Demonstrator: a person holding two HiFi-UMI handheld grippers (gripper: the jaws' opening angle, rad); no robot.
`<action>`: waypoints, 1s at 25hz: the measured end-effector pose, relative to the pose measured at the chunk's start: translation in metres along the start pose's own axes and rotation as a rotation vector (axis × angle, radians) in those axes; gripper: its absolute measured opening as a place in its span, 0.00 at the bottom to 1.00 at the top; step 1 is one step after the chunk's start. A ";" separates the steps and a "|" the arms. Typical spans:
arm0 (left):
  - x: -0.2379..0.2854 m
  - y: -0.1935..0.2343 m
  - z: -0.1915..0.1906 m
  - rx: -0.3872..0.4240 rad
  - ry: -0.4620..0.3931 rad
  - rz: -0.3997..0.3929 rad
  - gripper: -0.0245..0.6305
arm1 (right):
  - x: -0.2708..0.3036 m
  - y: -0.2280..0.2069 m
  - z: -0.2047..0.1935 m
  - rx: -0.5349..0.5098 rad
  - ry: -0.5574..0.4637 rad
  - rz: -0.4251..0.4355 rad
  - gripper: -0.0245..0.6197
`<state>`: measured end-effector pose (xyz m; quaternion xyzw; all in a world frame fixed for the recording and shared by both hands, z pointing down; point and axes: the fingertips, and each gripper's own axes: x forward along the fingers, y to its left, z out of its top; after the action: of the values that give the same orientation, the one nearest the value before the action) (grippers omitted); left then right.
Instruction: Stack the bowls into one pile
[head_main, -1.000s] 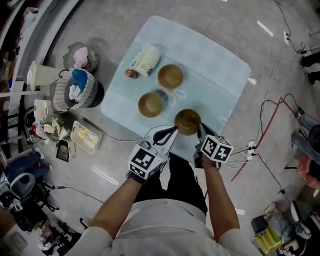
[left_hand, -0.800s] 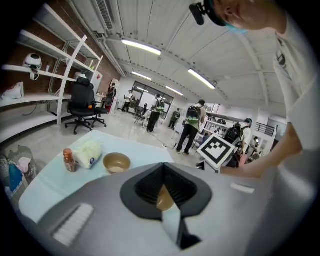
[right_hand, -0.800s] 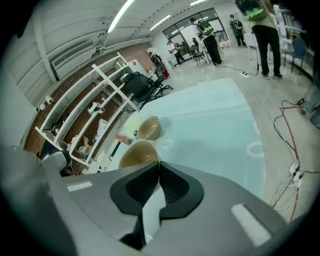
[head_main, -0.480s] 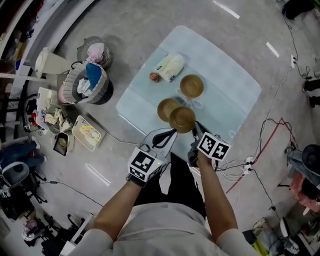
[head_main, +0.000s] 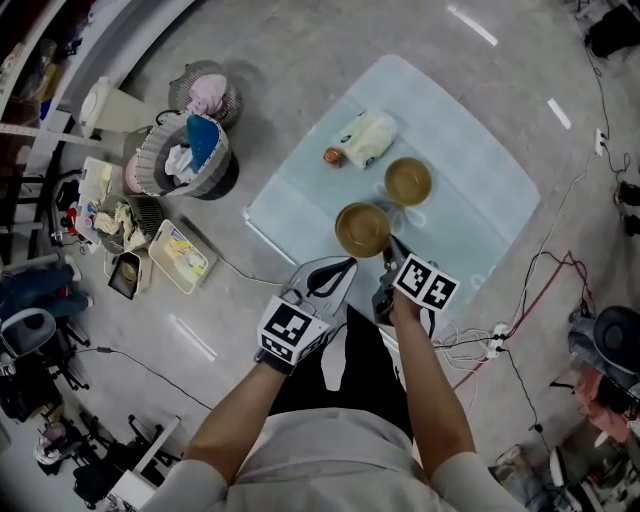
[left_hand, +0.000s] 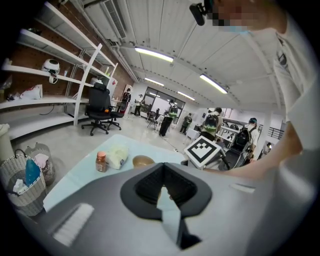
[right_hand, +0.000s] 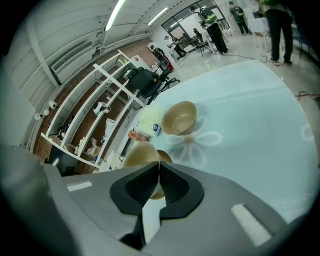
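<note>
Left gripper (head_main: 343, 265): jaws together, nothing between them, tips at near edge of table (head_main: 470, 210); forearm bare, slanting in from lower left. Right gripper (head_main: 388, 256): jaws clamped on rim of bowl (head_main: 362, 228), reaching over that same edge; forearm bare, running almost straight ahead. Both side by side, close, apart.
</note>
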<state>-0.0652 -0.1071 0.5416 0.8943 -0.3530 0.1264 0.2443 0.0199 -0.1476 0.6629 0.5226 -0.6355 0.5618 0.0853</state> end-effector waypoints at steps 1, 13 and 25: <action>-0.001 0.003 0.000 -0.003 0.000 0.003 0.05 | 0.004 0.001 0.000 -0.001 0.005 0.000 0.07; 0.006 0.015 -0.009 -0.030 0.014 0.013 0.05 | 0.032 0.000 -0.014 -0.089 0.079 -0.013 0.07; 0.026 0.001 -0.009 -0.024 0.029 -0.016 0.05 | 0.019 -0.022 -0.004 -0.251 0.092 -0.114 0.08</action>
<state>-0.0475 -0.1176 0.5604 0.8922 -0.3436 0.1331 0.2612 0.0260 -0.1513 0.6910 0.5168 -0.6655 0.4955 0.2110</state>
